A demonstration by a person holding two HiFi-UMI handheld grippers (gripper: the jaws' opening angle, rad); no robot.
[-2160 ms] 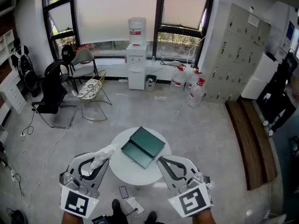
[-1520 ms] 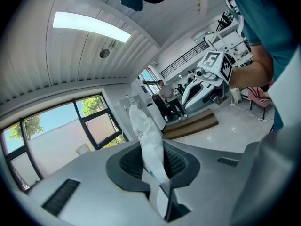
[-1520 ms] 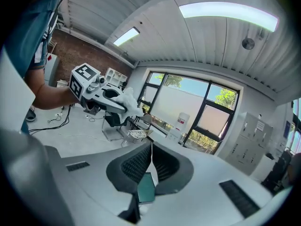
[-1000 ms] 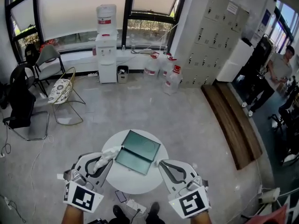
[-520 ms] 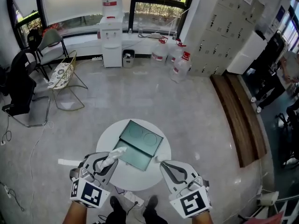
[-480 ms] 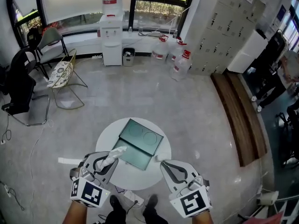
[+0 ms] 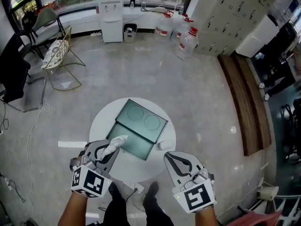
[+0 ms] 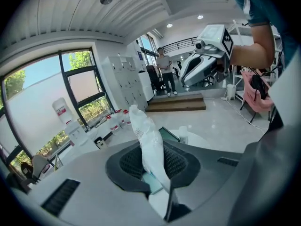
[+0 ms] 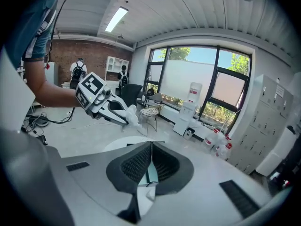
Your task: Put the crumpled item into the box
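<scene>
- The pale floor [image 7: 141, 65] takes up most of the head view, and the chairs, lockers and water bottles at its edges have no part in the task.
- The round white surface [image 7: 99, 121] stands in the middle of the floor. Its near edge is partly covered by the two tools.
- The dark green box [image 7: 141, 126] lies open on the surface, with its lid [image 7: 143, 119] folded back on the far side and its tray [image 7: 131, 144] on the near side. The tray looks empty, so by my reading nothing has been put in yet.
- The right hand-held gripper [image 7: 169, 157] hangs at the near right of the surface, apart from the box. Its own view shows the jaws [image 9: 150, 160] drawn together with nothing between them.
- The left hand-held gripper [image 7: 110, 149] is at the near left, with its jaws [image 8: 153, 163] nearly together and pinching the crumpled item low down.
- The crumpled white item [image 7: 115, 141] sticks out past the jaw tips as a long twisted wad [image 8: 148, 140]. Its free end reaches the near-left edge of the tray. Paper or thin plastic, I cannot tell, nor whether it touches the box.
- I judge the pick-up done and the carry almost done. What is left is to bring the wad fully over the tray and let go.
- A small white thing [image 7: 164, 145] sits on the surface just beside the box's right corner, too small to name.
</scene>
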